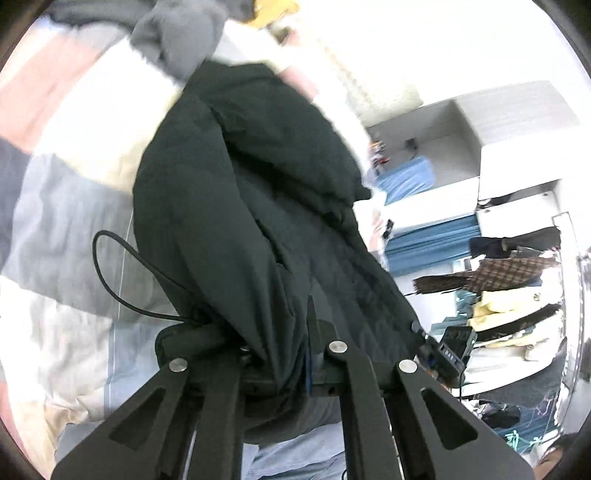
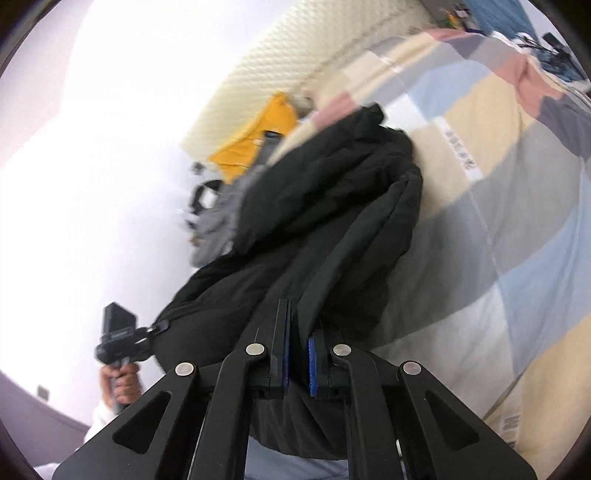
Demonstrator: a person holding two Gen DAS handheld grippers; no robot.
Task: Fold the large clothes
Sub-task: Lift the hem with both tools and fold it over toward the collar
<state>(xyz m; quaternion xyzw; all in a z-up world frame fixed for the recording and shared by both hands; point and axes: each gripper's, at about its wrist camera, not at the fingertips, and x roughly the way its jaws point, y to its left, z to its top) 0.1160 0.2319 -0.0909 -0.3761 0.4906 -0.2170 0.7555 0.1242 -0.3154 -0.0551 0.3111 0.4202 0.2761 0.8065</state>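
A large black padded jacket [image 1: 258, 177] hangs lifted above a patchwork quilt [image 1: 66, 221]. In the left wrist view my left gripper [image 1: 284, 343] is shut on a bunch of its fabric, which drapes over and hides the left finger. In the right wrist view my right gripper [image 2: 297, 332] is shut on another fold of the jacket [image 2: 317, 206], pinched between the blue pads [image 2: 313, 365]. The other gripper, held in a hand [image 2: 122, 384], grips the jacket's edge at the lower left. The right gripper's body [image 1: 450, 350] shows at the jacket's right edge in the left wrist view.
The quilt [image 2: 498, 221] covers a bed. A grey garment [image 1: 177, 33] and a yellow one [image 2: 255, 140] lie at its far end. A rack of hanging clothes [image 1: 517, 288] and blue fabric [image 1: 432, 243] stand at the right. A black cable [image 1: 110, 280] loops beside my left gripper.
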